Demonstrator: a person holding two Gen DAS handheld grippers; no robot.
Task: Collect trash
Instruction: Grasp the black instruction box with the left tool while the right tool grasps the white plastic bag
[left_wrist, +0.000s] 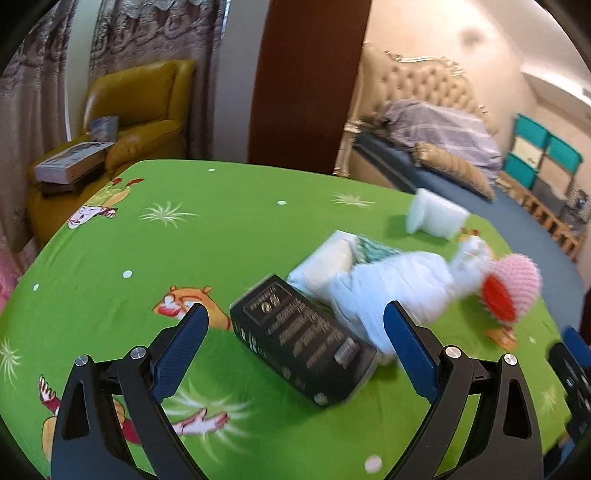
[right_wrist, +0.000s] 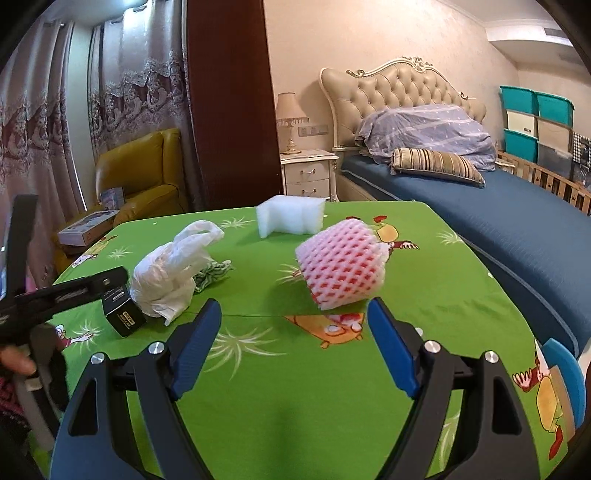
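Both hand-held grippers are wide and empty, the left hand-held gripper (left_wrist: 295, 343) straddling the black box (left_wrist: 303, 341) on the bench (left_wrist: 147, 240), the right hand-held gripper (right_wrist: 295, 332) near the foam net (right_wrist: 341, 260); closing skewed could shove the box into the plastic bag (left_wrist: 388, 291)

A: The green cartoon-printed tablecloth (right_wrist: 295, 424) looks matt woven cloth; the crumpled white plastic bag (right_wrist: 166, 273) thin, faintly shiny.

B: The pink foam mesh sleeve (right_wrist: 341, 264) is soft, open-netted; the white foam block (right_wrist: 291, 216) matt; the black printed carton (left_wrist: 303, 341) smooth, slightly glossy.
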